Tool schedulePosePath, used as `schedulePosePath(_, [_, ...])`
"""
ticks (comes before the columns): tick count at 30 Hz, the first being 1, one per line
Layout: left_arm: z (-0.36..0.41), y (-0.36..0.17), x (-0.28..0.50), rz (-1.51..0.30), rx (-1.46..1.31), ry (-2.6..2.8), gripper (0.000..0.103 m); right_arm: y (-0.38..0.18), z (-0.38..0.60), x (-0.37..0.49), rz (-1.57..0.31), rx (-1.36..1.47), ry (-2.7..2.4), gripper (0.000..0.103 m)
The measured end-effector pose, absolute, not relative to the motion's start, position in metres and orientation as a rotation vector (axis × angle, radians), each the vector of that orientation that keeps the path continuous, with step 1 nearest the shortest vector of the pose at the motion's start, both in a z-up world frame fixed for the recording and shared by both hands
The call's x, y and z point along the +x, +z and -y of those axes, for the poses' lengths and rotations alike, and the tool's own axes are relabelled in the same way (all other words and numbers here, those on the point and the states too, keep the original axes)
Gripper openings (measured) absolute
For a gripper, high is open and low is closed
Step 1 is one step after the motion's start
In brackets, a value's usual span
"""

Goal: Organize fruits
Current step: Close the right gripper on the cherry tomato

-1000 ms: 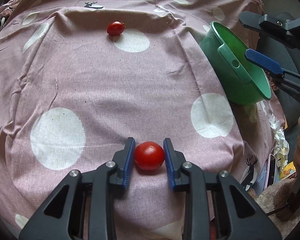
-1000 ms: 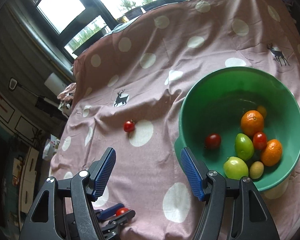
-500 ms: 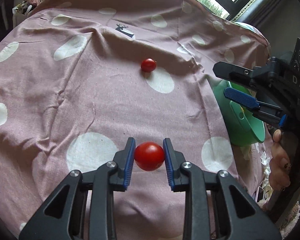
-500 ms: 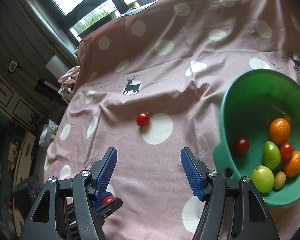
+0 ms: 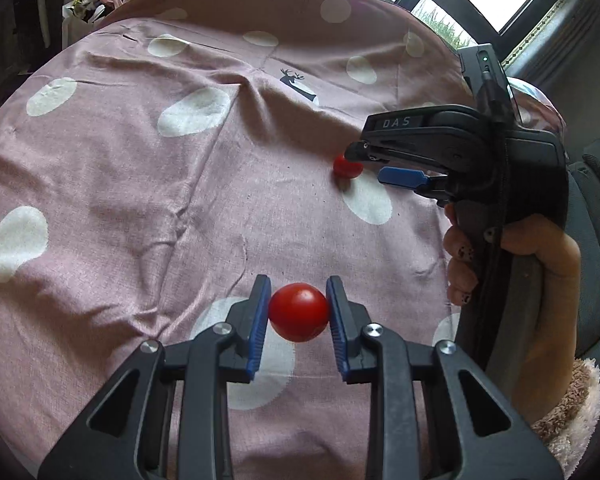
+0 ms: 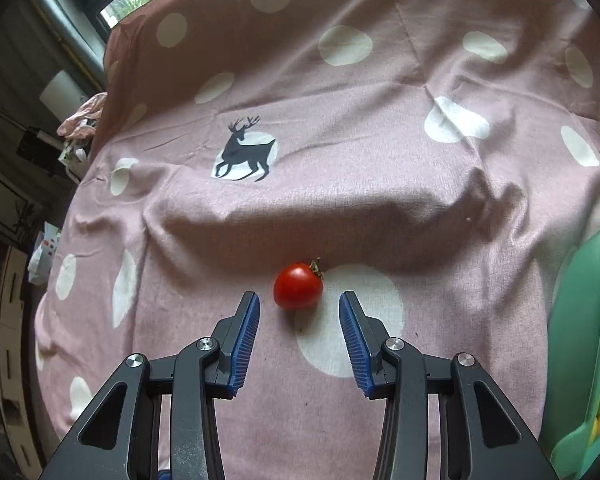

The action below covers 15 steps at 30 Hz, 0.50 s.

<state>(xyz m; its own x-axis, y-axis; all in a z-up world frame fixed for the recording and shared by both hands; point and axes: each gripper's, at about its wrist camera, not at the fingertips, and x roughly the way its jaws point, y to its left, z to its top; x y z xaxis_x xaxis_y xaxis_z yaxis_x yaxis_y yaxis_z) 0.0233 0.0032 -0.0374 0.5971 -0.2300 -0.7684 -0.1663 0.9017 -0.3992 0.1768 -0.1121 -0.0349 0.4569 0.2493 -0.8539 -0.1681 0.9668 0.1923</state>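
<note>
Pink cloth (image 5: pixel 112 184) with white dots fills the left wrist view. The left gripper (image 5: pixel 298 312) is clamped on a red cherry tomato (image 5: pixel 298 312), its blue pads pressing both sides of the fruit, held above the cloth. Farther off, to the right, a hand (image 5: pixel 540 256) holds the right gripper (image 5: pixel 370 164), whose tips reach a second tomato (image 5: pixel 346 166) lying on the cloth at the edge of a white dot.

From the right wrist view, the second tomato (image 6: pixel 298 286), with its dry stem, rests on the cloth (image 6: pixel 380 140) just ahead of the fingertips. The right gripper (image 6: pixel 300 320) is closing, pads apart and touching nothing. A green bowl (image 6: pixel 572 320) with fruit sits at the right edge.
</note>
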Motion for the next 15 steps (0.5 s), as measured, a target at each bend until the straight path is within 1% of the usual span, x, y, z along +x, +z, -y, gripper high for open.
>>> schedulePosePath(3, [-0.003,-0.036,0.022,-0.936,-0.455,-0.032,0.028,-0.04,0.109,0.184,-1.083,0.089,0.279,0.044])
schedulePosePath(4, [-0.004,-0.036,0.022,-0.936,-0.463,-0.04,0.028,-0.041,0.108,0.185,-1.083,0.081,0.276,0.04])
schedulePosePath(7, [-0.004,-0.034,0.022,-0.933,-0.47,-0.054,0.028,-0.045,0.106,0.188,-1.083,0.08,0.263,0.032])
schedulePosePath(15, [-0.001,-0.032,0.021,-0.927,-0.463,-0.05,0.028,-0.042,0.117,0.169,-1.067,0.095,0.277,0.031])
